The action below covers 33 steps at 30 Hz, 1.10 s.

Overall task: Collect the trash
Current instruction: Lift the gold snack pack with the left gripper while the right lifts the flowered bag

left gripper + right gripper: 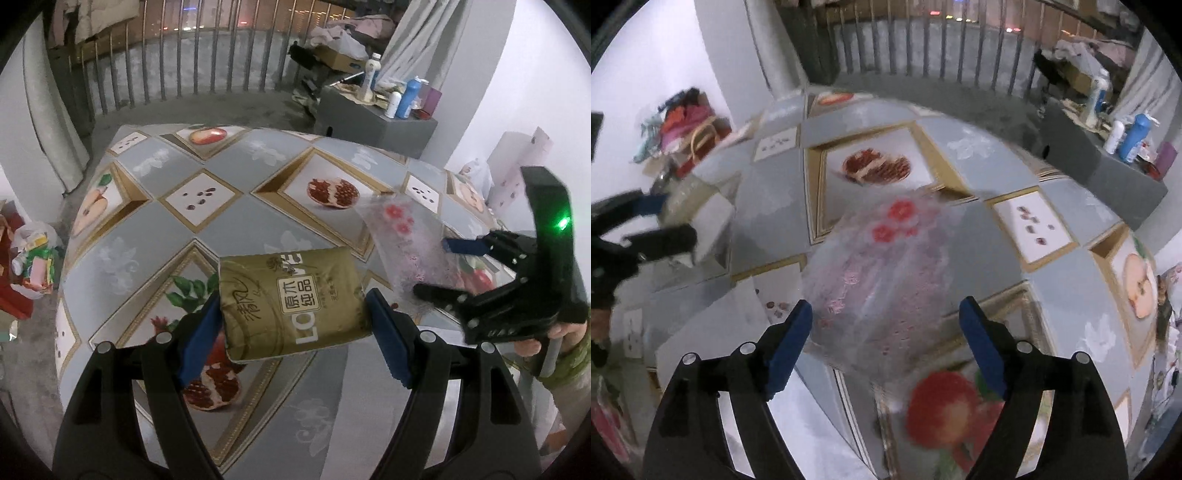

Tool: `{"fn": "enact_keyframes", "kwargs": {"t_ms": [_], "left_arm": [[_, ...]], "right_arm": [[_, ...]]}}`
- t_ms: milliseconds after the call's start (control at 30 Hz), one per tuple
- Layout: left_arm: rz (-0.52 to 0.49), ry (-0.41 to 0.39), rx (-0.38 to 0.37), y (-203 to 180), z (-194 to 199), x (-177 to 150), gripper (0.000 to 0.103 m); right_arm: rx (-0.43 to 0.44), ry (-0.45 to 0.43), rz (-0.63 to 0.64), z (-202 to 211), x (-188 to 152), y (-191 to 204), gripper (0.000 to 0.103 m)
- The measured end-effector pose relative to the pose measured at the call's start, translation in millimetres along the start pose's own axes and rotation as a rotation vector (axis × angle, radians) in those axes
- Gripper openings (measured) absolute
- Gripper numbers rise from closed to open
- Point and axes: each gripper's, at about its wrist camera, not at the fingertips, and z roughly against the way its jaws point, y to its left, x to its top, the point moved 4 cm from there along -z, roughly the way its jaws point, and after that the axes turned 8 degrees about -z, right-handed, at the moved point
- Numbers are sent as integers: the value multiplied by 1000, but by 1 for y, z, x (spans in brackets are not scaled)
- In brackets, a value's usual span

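Left wrist view: one gold tissue pack [293, 302] clamped in left gripper [295, 332] jaws above tabletop [229, 236] | one clear floral wrapper [879, 280] loose between right gripper [886, 339] wide-open jaws, angled downward.

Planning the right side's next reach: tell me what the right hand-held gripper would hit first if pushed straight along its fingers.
Most likely the clear plastic bag with red flowers, lying between and just ahead of the open right hand-held gripper. The picture is blurred, so depth is unsure; behind it lies only the tablecloth.
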Motion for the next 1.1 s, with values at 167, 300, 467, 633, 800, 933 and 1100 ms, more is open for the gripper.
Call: {"fn": "enact_keyframes", "kwargs": {"t_ms": [167,300,467,633,800,933,1100], "left_arm": [[4,-6,9,5,2,1,73],[6,-6,9,6,2,1,73],[13,-9,6,9,3,-3,73],[17,-11,8,10,4,-4,73],[24,-14,10,13,6,-8,73],[32,-17,11,15,7,-12,73],[37,-30,16,18,13,-15,73]], "right_arm": [[-20,0,14,-3,0,1,83],[-33,1,-5,-1,0,-3,71],[-52,4,-45,3,2,-14,48],[-57,4,-45,5,0,-11,26],[-89,-9,-17,7,-1,-5,8],[-72,-19,-33,10,-3,-7,4],[-52,-51,-73,26,-4,-14,4]]}}
